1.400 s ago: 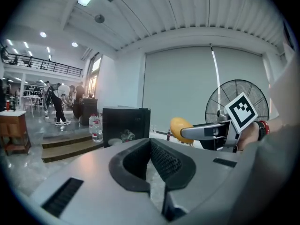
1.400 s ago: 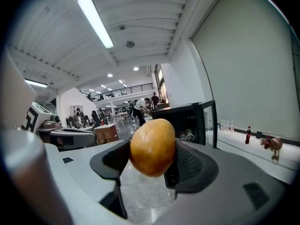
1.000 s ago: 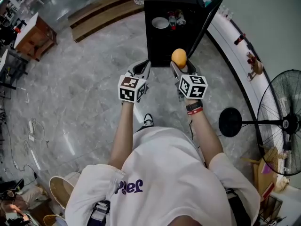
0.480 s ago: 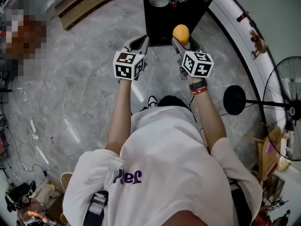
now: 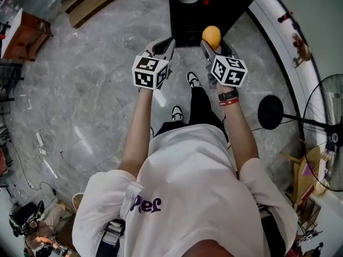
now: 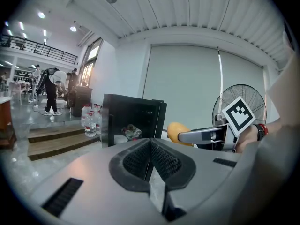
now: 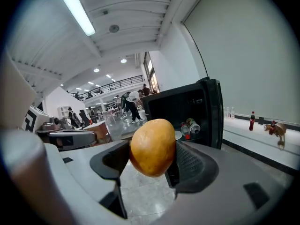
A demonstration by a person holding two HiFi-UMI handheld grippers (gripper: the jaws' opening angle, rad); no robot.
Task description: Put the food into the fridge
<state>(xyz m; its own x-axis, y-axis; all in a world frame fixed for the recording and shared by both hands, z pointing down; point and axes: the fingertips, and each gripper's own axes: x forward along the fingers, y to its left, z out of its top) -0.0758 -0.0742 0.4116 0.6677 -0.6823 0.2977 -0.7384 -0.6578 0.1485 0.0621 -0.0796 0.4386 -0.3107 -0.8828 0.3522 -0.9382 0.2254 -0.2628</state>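
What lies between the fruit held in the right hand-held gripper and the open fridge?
Only bare grey floor lies between the fruit and the fridge; nothing stands in the way. The right gripper view shows it.

fridge (image 5: 185,23) closer; right gripper (image 5: 213,42) w/ orange (image 5: 211,35) nearer it; shoe (image 5: 193,79) fwd.

the person wore a white t-shirt (image 5: 187,175) with purple lettering (image 5: 146,204), black trousers (image 5: 201,107), black-and-white shoes (image 5: 193,80), and red and black wristbands (image 5: 228,98).
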